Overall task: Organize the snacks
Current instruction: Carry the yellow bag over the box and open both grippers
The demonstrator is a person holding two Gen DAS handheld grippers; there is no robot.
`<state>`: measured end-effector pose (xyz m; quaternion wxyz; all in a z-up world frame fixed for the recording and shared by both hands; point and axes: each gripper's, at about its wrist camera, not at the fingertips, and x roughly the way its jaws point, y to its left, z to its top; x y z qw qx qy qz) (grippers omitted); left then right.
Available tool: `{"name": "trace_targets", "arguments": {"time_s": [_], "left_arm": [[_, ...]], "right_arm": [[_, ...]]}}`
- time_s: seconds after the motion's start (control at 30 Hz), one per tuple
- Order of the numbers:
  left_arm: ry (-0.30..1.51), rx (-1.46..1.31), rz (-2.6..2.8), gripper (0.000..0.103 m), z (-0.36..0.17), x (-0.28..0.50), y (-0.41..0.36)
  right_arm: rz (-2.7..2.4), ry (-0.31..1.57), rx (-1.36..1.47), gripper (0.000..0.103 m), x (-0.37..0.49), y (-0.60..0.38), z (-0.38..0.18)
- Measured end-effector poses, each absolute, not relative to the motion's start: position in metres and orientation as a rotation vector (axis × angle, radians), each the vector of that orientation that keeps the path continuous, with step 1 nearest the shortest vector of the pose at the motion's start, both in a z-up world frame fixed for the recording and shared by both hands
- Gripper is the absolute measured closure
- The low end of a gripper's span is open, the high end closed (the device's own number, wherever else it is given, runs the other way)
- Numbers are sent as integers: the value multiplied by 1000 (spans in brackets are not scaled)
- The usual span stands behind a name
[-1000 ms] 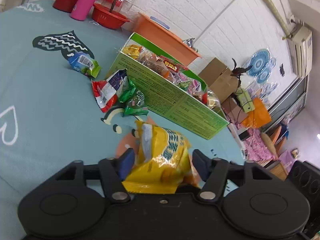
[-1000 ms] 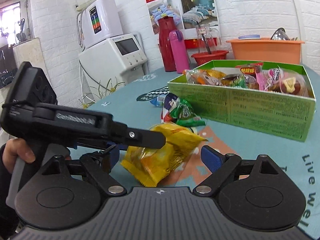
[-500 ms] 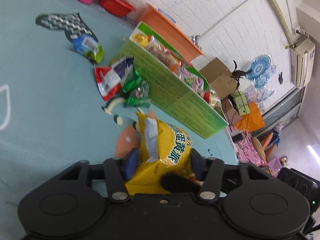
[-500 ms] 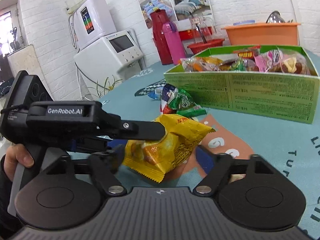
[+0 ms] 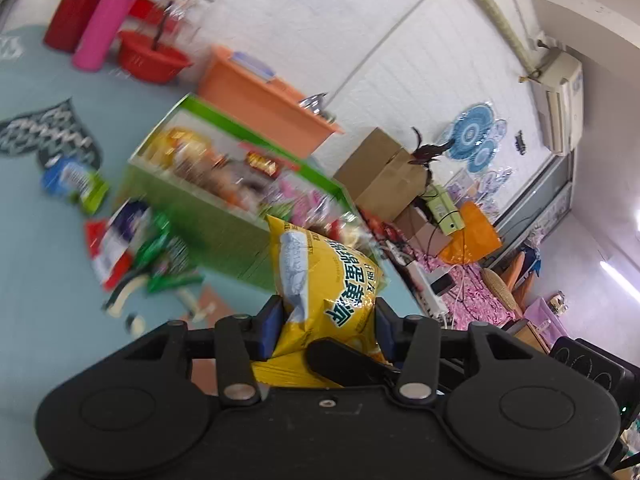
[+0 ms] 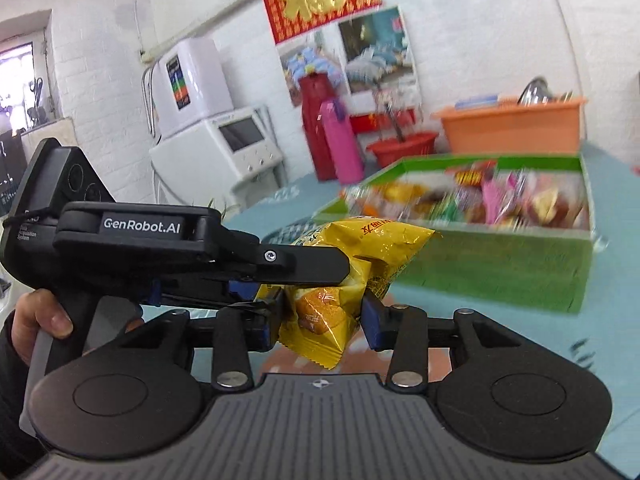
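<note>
many wrapped snacks (image 6: 472,196) in the green box (image 6: 496,268)

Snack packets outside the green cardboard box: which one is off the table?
The yellow crinkly snack packet, clamped between both the left gripper and right gripper. The red, green and blue packets lie loose on the teal tablecloth.

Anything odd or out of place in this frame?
Yes: both the left gripper and the right gripper have just closed on the same yellow snack bag, crumpling it. Loose packets lie outside the green box.
</note>
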<state>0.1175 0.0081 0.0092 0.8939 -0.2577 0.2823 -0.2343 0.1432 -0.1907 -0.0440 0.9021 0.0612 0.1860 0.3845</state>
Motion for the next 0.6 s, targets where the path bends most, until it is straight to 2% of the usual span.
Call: {"name": "trace_targets", "arguments": {"time_s": [0.3, 0.6], "left_arm": [[515, -478, -578, 53, 46, 181, -30], [506, -460, -613, 53, 52, 247, -55]], "right_arm": [[695, 236, 140, 33, 184, -222, -11], [628, 171, 164, 33, 234, -247, -3]]}}
